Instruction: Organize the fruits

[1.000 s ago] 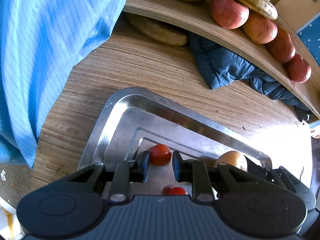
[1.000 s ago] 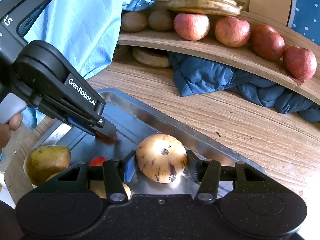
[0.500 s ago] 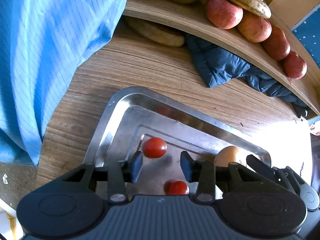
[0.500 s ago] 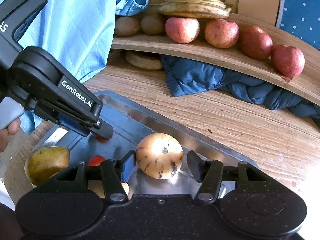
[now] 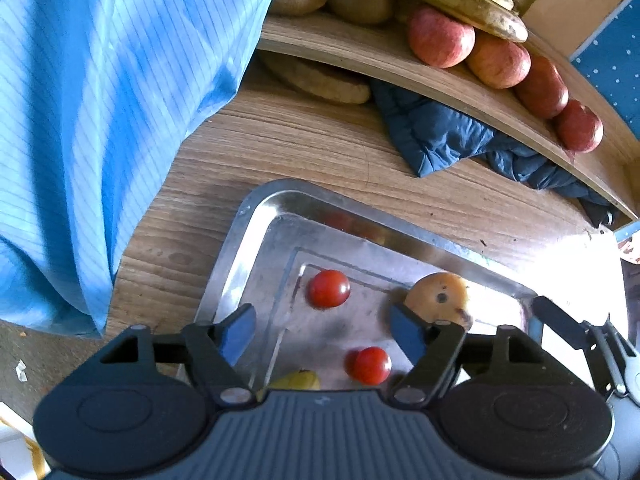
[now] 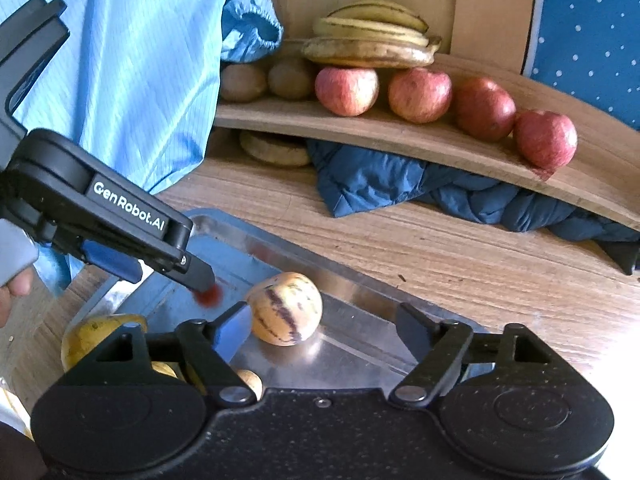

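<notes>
the left gripper (image 5: 323,330) hangs over the metal tray (image 5: 256,216) with its fingers spread wide and nothing between them. one tomato (image 5: 370,365) lies close under it, a second tomato (image 5: 329,289) a little farther in, both loose on the tray floor. the right gripper (image 6: 323,326) is spread wide too; the striped melon (image 6: 285,309) rests on the tray touching its left finger, clear of the right one. a pear (image 6: 94,338) sits at the tray's near left. beyond the tray, a blue cloth (image 6: 400,184) lies on the table (image 6: 460,256) under a curved wooden shelf (image 6: 440,140) bearing apples (image 6: 420,94) and bananas (image 6: 370,42).
</notes>
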`<state>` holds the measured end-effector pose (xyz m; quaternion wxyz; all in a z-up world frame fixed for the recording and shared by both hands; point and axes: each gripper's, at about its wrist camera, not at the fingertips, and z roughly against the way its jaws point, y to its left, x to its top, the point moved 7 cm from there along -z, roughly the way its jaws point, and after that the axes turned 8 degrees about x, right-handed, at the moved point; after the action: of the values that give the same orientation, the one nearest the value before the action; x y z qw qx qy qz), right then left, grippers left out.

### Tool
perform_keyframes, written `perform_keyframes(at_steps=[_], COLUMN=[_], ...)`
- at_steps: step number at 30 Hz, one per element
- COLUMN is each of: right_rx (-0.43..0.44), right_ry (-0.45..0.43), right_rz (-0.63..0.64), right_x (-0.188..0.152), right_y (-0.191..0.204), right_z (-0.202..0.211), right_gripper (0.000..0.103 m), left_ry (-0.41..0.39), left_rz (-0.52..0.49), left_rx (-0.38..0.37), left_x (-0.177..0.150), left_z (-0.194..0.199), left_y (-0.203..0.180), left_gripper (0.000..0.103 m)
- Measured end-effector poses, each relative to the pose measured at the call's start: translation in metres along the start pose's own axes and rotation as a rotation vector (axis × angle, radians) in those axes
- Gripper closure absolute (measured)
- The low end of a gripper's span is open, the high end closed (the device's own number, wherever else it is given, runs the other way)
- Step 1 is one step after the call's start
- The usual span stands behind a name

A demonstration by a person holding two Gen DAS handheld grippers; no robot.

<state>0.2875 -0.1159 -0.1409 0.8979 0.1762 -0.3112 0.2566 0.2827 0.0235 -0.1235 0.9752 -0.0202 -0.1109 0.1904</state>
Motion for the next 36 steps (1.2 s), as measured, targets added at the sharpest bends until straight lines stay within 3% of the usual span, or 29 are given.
perform_keyframes(at_steps=[14, 36], right_rx=[-0.079, -0.09], right_ry=[-0.054, -0.181], right_rz=[-0.058, -0.149], right_x=[-0.001, -0.025], right_y=[-0.001, 0.009], right_z=[0.025, 0.095], right_gripper=[0.002, 0.001], left_ry=[-0.06, -0.222], left_rz=[-0.039, -0.105], left_rx=[0.03, 0.051], left_x=[-0.009, -0.053], left_z=[0.025, 0.075], left_y=[0.008, 0.025], left_gripper=[0.006, 0.001])
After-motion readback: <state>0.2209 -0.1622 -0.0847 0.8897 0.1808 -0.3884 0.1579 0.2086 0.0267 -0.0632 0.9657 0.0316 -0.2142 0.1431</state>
